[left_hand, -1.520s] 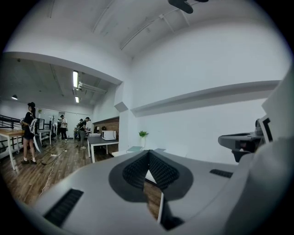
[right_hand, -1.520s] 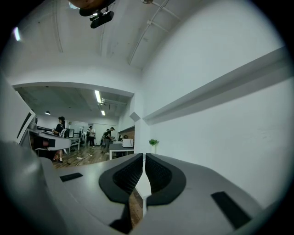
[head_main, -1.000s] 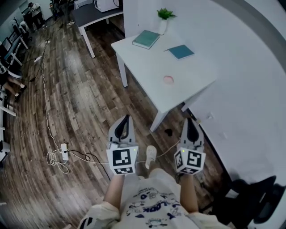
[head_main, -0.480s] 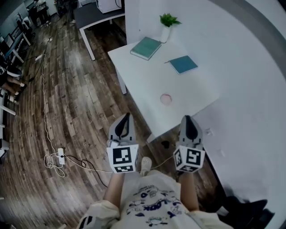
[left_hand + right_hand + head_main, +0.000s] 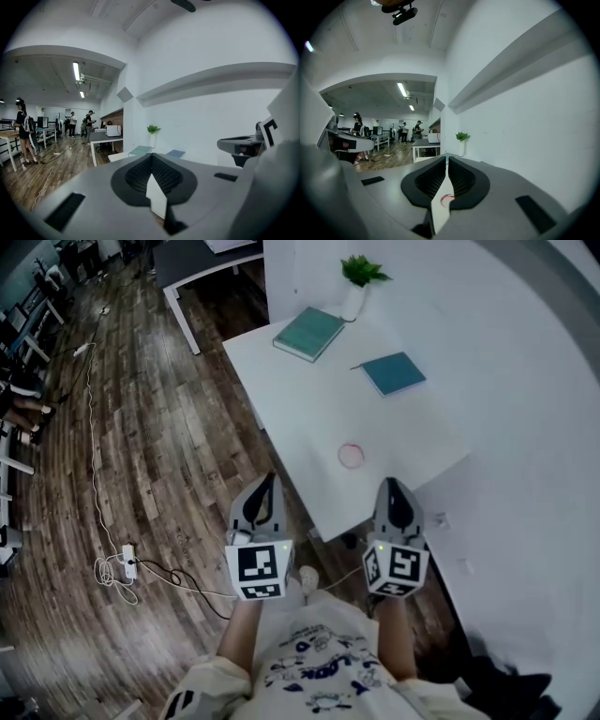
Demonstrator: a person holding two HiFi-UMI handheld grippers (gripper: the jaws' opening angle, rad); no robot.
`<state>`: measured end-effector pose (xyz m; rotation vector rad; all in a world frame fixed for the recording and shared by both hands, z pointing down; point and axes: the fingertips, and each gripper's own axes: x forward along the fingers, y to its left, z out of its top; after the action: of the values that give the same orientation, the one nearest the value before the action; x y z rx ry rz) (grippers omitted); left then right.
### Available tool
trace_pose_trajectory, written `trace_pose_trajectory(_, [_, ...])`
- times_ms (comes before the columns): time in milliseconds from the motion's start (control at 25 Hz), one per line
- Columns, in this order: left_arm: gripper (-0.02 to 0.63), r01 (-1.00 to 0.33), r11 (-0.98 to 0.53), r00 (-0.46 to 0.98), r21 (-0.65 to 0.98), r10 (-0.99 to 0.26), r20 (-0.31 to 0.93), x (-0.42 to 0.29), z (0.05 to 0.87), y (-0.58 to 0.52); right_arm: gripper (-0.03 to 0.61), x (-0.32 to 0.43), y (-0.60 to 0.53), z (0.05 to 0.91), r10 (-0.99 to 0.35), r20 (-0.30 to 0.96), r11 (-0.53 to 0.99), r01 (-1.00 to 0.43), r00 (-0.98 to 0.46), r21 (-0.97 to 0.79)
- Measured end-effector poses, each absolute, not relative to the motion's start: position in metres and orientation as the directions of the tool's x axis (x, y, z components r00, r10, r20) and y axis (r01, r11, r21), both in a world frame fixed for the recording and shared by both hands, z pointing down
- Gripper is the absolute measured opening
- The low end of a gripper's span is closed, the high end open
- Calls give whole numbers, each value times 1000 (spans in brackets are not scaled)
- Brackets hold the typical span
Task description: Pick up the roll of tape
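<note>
The roll of tape (image 5: 351, 456) is a small pinkish ring lying flat on the white table (image 5: 300, 418), near its front edge. My left gripper (image 5: 265, 480) hangs over the wooden floor just off the table's near corner, jaws together and holding nothing. My right gripper (image 5: 391, 482) points at the table's front edge, a short way short of the tape, and is also shut and empty. In the right gripper view the tape (image 5: 446, 198) shows as a reddish ring through the thin slit between the jaws (image 5: 446, 158). The left gripper (image 5: 151, 157) looks along the table toward the books.
Two teal books (image 5: 309, 332) (image 5: 394, 373) and a potted plant (image 5: 359, 277) sit at the table's far end. A white wall (image 5: 525, 427) runs along the right. A power strip with cables (image 5: 127, 563) lies on the wood floor at left. People stand far off (image 5: 22, 129).
The table and tape have come closer to both grippers as the person stepped forward. Both grippers keep the same shut pose side by side.
</note>
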<state>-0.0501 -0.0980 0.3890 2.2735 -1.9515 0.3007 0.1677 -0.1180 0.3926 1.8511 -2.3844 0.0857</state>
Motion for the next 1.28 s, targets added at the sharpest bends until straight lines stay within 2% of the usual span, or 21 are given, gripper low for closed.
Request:
trace_pose_trajectory(880, [2, -966, -256, 240, 26, -857, 456, -62, 482, -194, 21, 134, -209, 495, -888, 400, 256, -967, -227, 19])
trace_pose_trajectory(1040, [2, -963, -266, 254, 49, -825, 504, -59, 508, -202, 81, 126, -215, 525, -843, 476, 290, -957, -251, 8])
trace_pose_trajectory(1280, [2, -955, -285, 282, 84, -779, 560, -55, 543, -212, 96, 112, -218, 566, -770, 576, 344, -939, -273, 15])
